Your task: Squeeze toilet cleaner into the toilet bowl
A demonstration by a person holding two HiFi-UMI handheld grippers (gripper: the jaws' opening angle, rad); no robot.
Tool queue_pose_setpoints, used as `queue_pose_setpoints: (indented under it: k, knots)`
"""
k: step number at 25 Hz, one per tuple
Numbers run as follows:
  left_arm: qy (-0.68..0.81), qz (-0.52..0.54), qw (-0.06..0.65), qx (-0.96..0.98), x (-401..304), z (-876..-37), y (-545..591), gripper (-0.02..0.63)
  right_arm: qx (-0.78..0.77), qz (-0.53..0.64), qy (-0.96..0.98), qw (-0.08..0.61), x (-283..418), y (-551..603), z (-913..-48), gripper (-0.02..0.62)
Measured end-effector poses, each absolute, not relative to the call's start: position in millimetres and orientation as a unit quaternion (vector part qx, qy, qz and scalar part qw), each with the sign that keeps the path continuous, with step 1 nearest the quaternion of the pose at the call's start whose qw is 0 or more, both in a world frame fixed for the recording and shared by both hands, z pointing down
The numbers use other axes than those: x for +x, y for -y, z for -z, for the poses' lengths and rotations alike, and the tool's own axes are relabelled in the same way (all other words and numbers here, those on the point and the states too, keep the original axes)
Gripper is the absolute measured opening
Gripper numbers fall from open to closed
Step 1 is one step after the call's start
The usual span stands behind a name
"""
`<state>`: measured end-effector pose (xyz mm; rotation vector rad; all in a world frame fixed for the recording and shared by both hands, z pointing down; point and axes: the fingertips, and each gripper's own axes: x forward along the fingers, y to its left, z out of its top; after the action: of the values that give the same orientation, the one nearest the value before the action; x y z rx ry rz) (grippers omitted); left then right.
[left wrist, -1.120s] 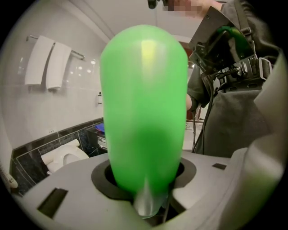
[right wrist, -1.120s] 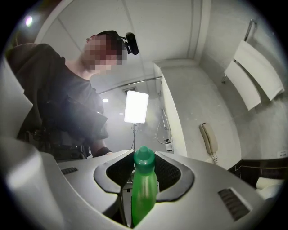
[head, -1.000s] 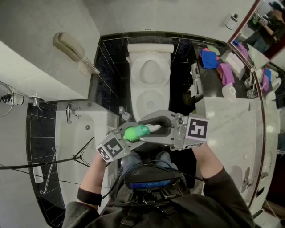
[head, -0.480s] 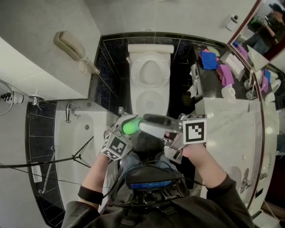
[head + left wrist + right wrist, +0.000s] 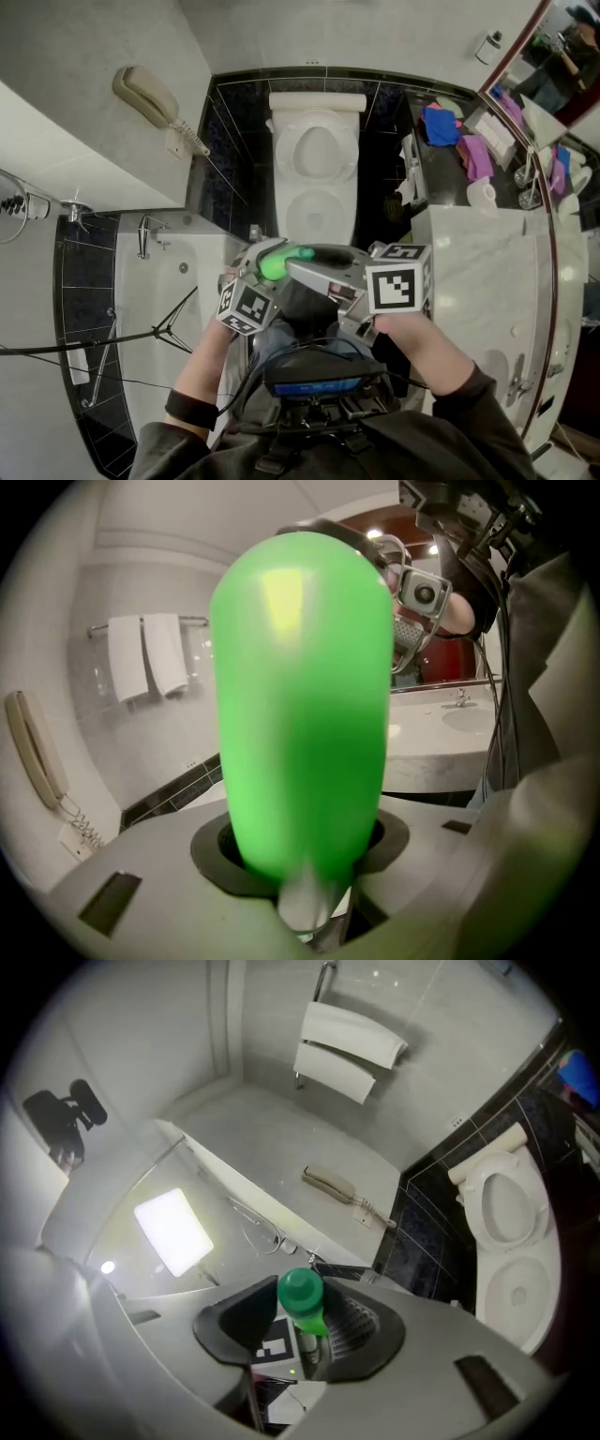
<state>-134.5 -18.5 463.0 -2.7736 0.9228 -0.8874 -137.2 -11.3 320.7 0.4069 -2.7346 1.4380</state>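
**Head view:** The cleaner bottle [image 5: 274, 265] is held level in front of the person's chest. It is clamped in the left gripper [image 5: 270, 259]. Its cap [image 5: 302, 252] is taken from the other side by the right gripper [image 5: 306, 257]. The toilet [image 5: 292, 155] is seen straight ahead against the dark tiled wall, beyond both grippers. The bottle is not over it. A bathtub [image 5: 169, 309] is on the left with a wall phone [image 5: 150, 101] above it. A stone counter [image 5: 487, 272] is on the right, carrying a paper roll [image 5: 483, 192], a blue cloth [image 5: 439, 124] and a pink cloth [image 5: 476, 155].

**Left gripper view:** The frame is mostly blocked by the green bottle [image 5: 300, 705], which is gripped near its base by the jaws of the left gripper [image 5: 302, 860]. Hanging towels [image 5: 150, 656] and the phone [image 5: 37, 761] are visible to its left. The counter [image 5: 441, 747] is visible to its right.

**Right gripper view:** The jaws of the right gripper [image 5: 300, 1327] have just been closing. The cap [image 5: 301, 1293] is now pinched between the pads. The marker cube [image 5: 272, 1344] of the left gripper shows just behind it. The toilet [image 5: 487, 1213] is seen at the right edge, well apart from the cap. The towels [image 5: 347, 1049] and phone [image 5: 333, 1185] are on the wall beyond.
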Motion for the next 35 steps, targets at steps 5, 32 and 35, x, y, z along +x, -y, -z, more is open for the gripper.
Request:
queue_pose_setpoints:
  k: [5, 32, 35]
  knots:
    - [-0.287, 0.289, 0.033, -0.913, -133.3, -464.0, 16.5, 0.192, 0.135, -0.394, 0.908, 0.037, -136.1, 12.9, -320.3, 0.156]
    - [-0.255, 0.271, -0.023, -0.928, -132.4, -464.2, -0.8, 0.192, 0.115, -0.276, 0.954, -0.027, -105.2, 23.9, -309.7, 0.161]
    - [-0.262, 0.271, -0.023, -0.926, -133.3, -460.2, 1.2, 0.192, 0.136, -0.271, 0.953, -0.022, -94.5, 29.4, -317.3, 0.161]
